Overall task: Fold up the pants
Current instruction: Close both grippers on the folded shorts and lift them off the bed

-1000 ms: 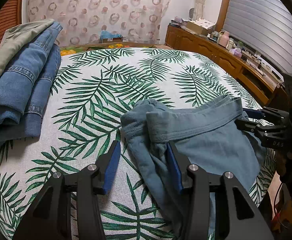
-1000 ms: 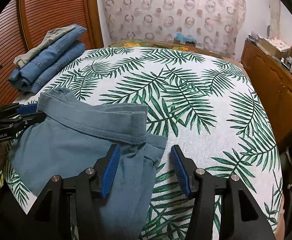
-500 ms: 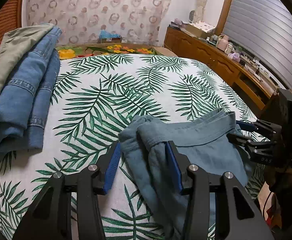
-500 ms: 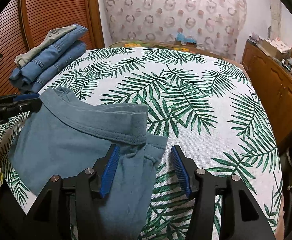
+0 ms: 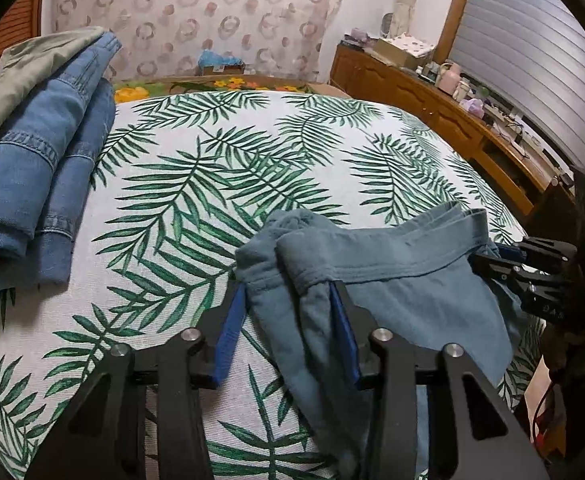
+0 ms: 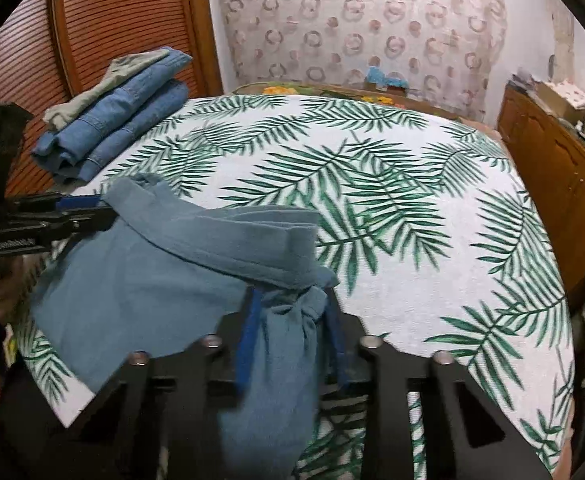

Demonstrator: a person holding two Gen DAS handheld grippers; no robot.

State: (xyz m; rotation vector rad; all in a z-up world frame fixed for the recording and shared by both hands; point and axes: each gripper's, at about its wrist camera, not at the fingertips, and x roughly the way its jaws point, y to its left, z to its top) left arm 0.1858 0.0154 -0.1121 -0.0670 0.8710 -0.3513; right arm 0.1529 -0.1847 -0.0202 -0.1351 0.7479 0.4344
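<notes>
On the palm-print bedspread [image 5: 252, 168], near edge, teal pants [image 5: 404, 288] are held at both waistband ends. L gripper [image 5: 288, 300] is pinched on bunched fabric; R gripper [image 6: 290, 312] is clamped on a gathered wad. Folded jeans [image 6: 120, 120] are stacked at far corner.

A circle-patterned curtain [image 6: 372, 20] hangs behind the bed, a wooden sideboard [image 5: 432, 108] below a shuttered window [image 5: 540, 60].
</notes>
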